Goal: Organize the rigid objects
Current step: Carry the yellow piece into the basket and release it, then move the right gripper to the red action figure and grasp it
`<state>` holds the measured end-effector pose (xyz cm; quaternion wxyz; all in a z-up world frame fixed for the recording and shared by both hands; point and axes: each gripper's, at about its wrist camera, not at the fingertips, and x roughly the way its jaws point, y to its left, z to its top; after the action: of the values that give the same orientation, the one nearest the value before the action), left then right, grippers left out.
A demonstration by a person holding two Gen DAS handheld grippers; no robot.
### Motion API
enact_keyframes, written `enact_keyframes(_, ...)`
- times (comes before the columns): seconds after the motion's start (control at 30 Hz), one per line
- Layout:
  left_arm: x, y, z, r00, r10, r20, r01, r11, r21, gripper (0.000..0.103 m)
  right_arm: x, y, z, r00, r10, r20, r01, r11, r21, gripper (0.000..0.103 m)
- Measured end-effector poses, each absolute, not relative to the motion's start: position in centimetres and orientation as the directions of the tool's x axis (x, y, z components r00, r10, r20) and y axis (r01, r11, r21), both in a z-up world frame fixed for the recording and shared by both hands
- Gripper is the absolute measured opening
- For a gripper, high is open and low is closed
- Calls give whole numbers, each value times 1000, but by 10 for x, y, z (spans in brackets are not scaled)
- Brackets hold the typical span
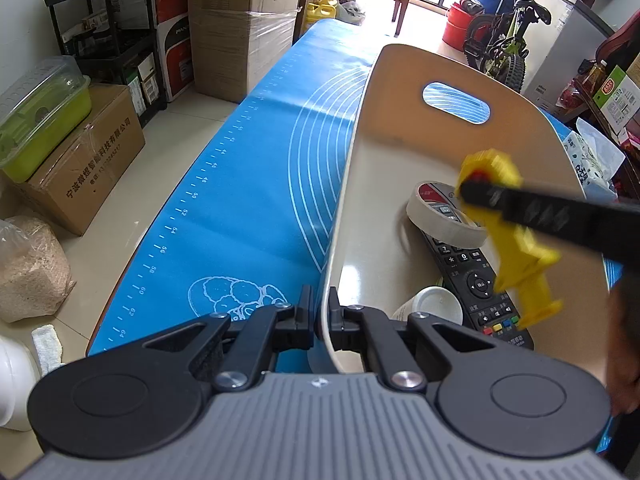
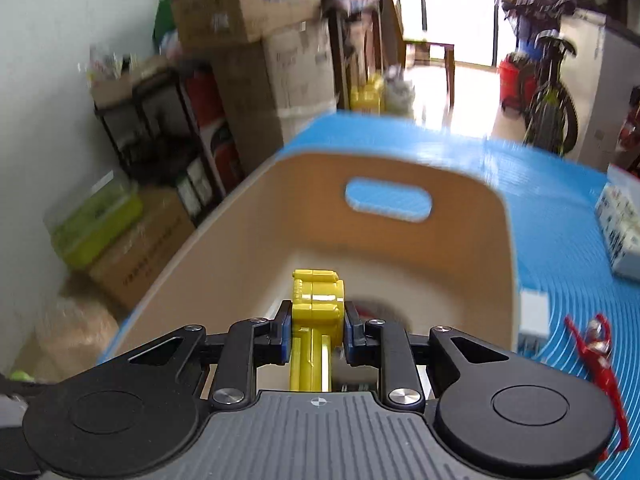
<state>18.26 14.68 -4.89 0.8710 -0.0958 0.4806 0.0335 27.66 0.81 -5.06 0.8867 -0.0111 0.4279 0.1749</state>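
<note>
Counts: one tan bin (image 1: 400,168) with a handle slot (image 1: 456,103), standing on one blue mat (image 1: 248,184). Inside the bin: one tape roll (image 1: 436,216), one black remote (image 1: 480,288), one white cap (image 1: 436,304). One yellow toy (image 2: 318,308) is held above the bin's interior. On the mat outside the bin, right wrist view: one red figure (image 2: 600,364), one white block (image 2: 534,314), one tissue pack (image 2: 620,232).

Writing: the mat carries a ruler scale, with readable marks 44 to 64 along its edge, plus concentric circles. The remote shows digits 7 and 0 and four coloured keys. Floor carton (image 1: 80,168) has Chinese print; other labels are too blurred to read.

Left gripper (image 1: 320,320): low at the bin's near left corner, jaws closed on the bin wall, one finger outside, one inside.

Right gripper (image 2: 318,326): reaches over the bin from the near right side, angled downward, pads (image 2: 282,332) clamped on the toy's rounded upper part; the toy's shaft runs back toward the camera. The right wrist view is motion-blurred.
</note>
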Motion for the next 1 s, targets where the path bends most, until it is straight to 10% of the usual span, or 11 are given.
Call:
enact_keyframes(0.3, 183, 145, -50, 535, -33, -844, -150, 980, -134, 6, 273, 17, -64, 518, 264, -813, -348, 934, 82, 34)
enact_keyframes(0.53, 183, 145, -50, 535, -33, -844, -149, 980, -133, 6, 264, -4, -42, 573, 324, -753, -359, 925, 126, 60)
enact_keyframes(1.0, 183, 145, -49, 535, -33, -844, -150, 980, -133, 7, 255, -96, 12, 748, 249, -616, -244, 965, 94, 74)
